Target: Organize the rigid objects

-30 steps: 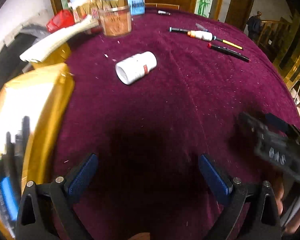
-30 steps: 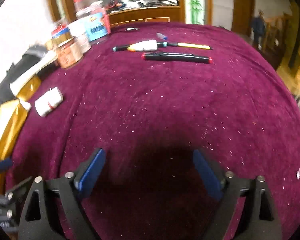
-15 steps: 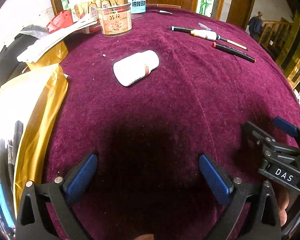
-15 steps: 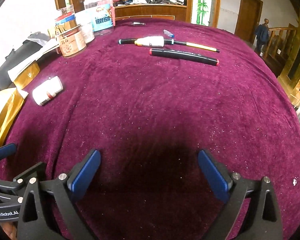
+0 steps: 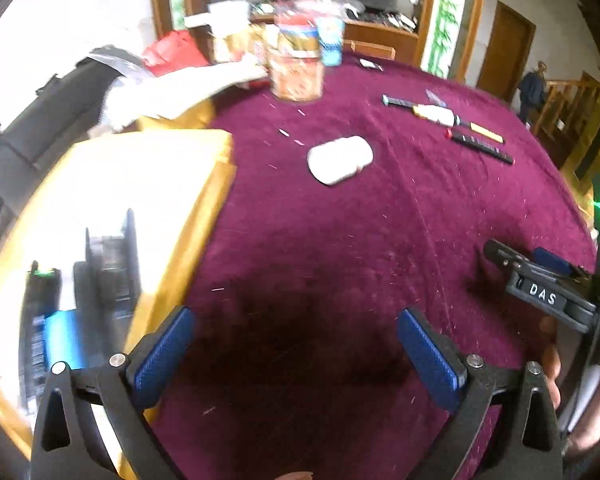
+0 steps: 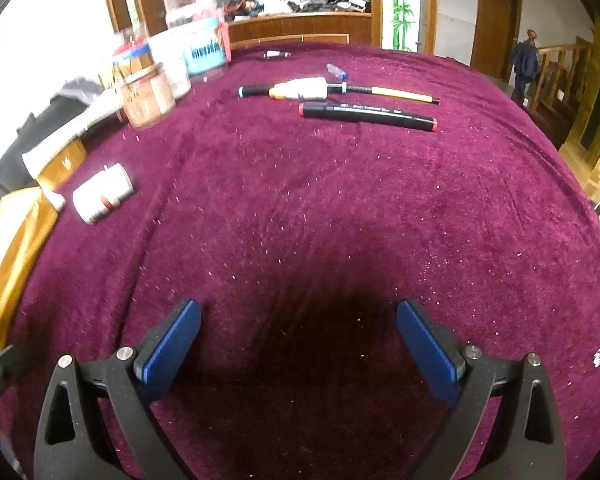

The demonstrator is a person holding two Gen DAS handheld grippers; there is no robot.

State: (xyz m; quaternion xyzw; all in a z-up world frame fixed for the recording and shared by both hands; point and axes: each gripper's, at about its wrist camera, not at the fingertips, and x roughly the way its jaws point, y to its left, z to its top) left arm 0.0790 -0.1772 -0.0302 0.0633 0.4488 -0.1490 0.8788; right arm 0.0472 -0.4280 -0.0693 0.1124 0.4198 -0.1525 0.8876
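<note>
White bottle point(image 5: 339, 159) was seen lying ahead of released, empty left claw point(image 5: 296, 354), long axis tilted up-right; right claw point(image 6: 298, 346), likewise released, was judged farther.

Jar cluster point(image 5: 300, 56) motion-blurred, labels unreadable; dark items in gold box point(image 5: 148, 184) smeared, unidentifiable.

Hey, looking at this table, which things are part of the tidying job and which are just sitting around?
For the job:
white bottle, lying on its side
black marker
white-bodied pen
yellow pen
gold box

Just lying about:
jars at the table's far edge
small capped item
maroon tablecloth
</note>
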